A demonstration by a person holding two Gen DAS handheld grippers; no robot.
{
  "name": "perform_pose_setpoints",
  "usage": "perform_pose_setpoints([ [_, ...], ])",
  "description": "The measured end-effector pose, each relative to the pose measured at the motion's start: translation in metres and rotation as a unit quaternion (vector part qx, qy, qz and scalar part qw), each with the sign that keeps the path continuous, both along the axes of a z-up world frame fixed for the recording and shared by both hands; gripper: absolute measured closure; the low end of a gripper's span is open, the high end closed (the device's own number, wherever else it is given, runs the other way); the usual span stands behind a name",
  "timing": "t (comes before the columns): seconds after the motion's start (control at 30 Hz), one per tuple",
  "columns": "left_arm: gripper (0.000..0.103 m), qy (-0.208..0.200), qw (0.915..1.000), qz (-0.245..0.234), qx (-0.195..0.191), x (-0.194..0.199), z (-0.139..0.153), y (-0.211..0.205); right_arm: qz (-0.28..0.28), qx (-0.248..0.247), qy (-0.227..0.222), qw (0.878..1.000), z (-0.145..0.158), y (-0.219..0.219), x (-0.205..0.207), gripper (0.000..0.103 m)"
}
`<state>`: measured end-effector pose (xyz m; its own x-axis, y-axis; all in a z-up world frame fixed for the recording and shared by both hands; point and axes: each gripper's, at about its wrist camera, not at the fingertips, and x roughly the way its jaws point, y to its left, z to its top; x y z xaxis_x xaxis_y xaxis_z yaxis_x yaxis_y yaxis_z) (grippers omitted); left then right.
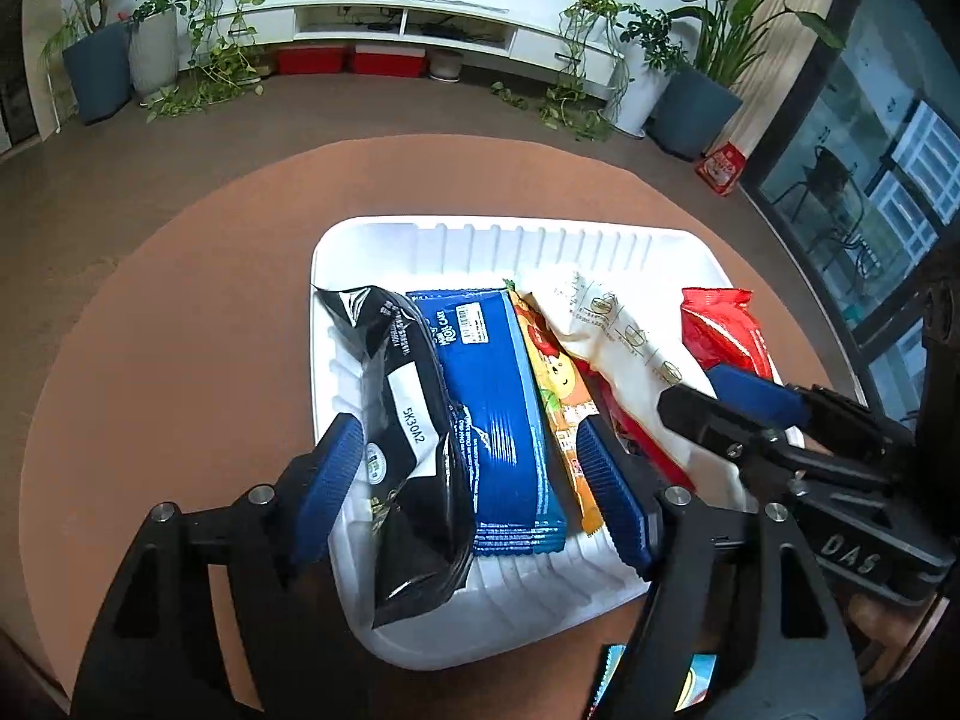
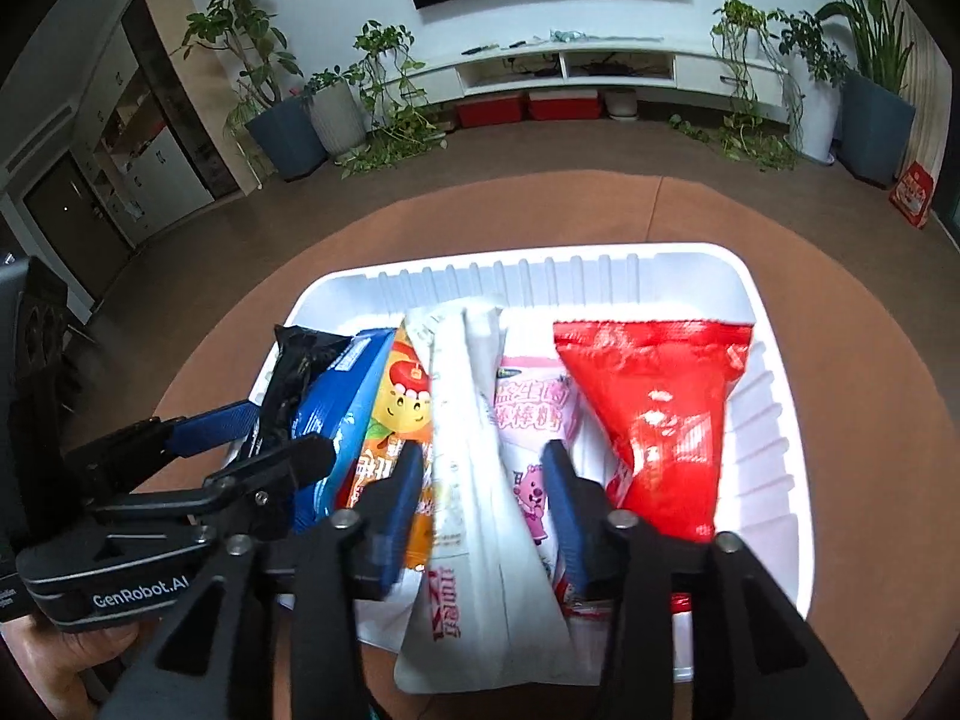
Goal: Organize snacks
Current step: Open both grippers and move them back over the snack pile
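Both grippers stand open, gripping nothing. The left gripper (image 1: 474, 468) straddles the black packet (image 1: 408, 438) and blue roll-cake pack (image 1: 492, 402); the right gripper (image 2: 480, 510) straddles the white pouch (image 2: 474, 480). All packs run lengthwise from lower frame to upper, side by side in the white tray (image 1: 480, 240).

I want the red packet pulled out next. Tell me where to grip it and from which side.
Grip the red packet at its wide crimped top edge, coming from above on the tray's far right side. It leans there with free wall space to its right, while the pink packet crowds its left. The right gripper now stands open around the white packet.
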<state>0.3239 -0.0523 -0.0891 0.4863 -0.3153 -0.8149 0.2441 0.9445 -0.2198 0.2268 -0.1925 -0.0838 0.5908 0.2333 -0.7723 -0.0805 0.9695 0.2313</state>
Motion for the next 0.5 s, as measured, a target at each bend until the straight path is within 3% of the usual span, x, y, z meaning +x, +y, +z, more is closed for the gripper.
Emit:
perform_pose_setpoints([
  [0.13,0.026,-0.009,1.0000,0.004,-0.003,-0.012,0.015,0.008,-0.005,0.010,-0.006,1.000,0.010,-0.007,-0.004,0.044],
  [0.2,0.006,-0.016,0.9998,0.003,-0.007,-0.022,0.026,0.012,-0.007,0.017,-0.009,1.000,0.016,-0.011,-0.008,0.040],
  [0.23,0.002,-0.023,0.9997,0.003,-0.008,-0.029,0.033,0.017,-0.007,0.027,-0.014,1.000,0.023,-0.015,-0.012,0.038],
  [0.5,0.000,-0.115,0.9933,0.009,0.002,-0.128,0.084,0.068,0.001,0.099,-0.110,0.989,0.083,-0.038,-0.064,0.010],
])
